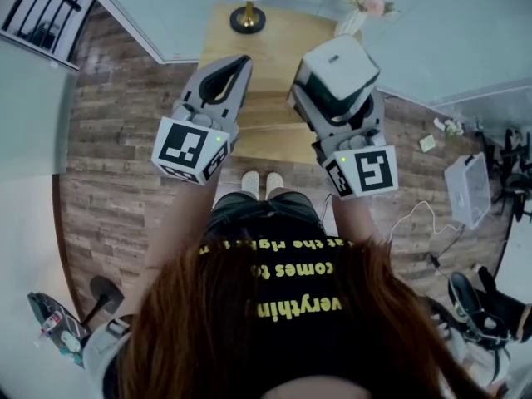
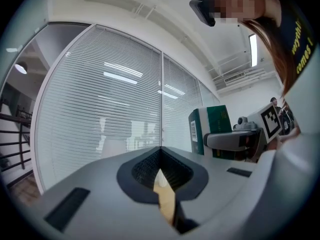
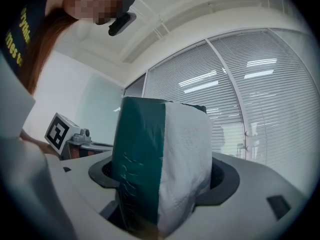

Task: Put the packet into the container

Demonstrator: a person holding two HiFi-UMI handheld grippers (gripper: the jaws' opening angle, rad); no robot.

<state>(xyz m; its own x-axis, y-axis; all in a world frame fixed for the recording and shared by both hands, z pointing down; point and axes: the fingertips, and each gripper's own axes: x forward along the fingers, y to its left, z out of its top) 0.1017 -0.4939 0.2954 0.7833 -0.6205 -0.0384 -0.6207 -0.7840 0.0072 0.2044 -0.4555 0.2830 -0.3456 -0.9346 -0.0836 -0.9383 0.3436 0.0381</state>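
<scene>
The packet (image 1: 339, 71), a white tissue pack with a dark green band, sits between the jaws of my right gripper (image 1: 337, 98), which is shut on it. In the right gripper view the packet (image 3: 162, 164) fills the centre, and both gripper views point up at window blinds. My left gripper (image 1: 241, 63) is held beside it on the left, with jaws together and nothing in them. The left gripper view shows the closed tips (image 2: 161, 151) and, to the right, the packet (image 2: 212, 129). I cannot pick out the container for certain.
A wooden table (image 1: 274, 131) lies below the grippers, with a lamp base (image 1: 248, 19) and a flower vase (image 1: 366, 2) at its far end. A translucent box (image 1: 468, 188) and cables lie on the floor at right. The person's feet (image 1: 263, 183) stand by the table's near edge.
</scene>
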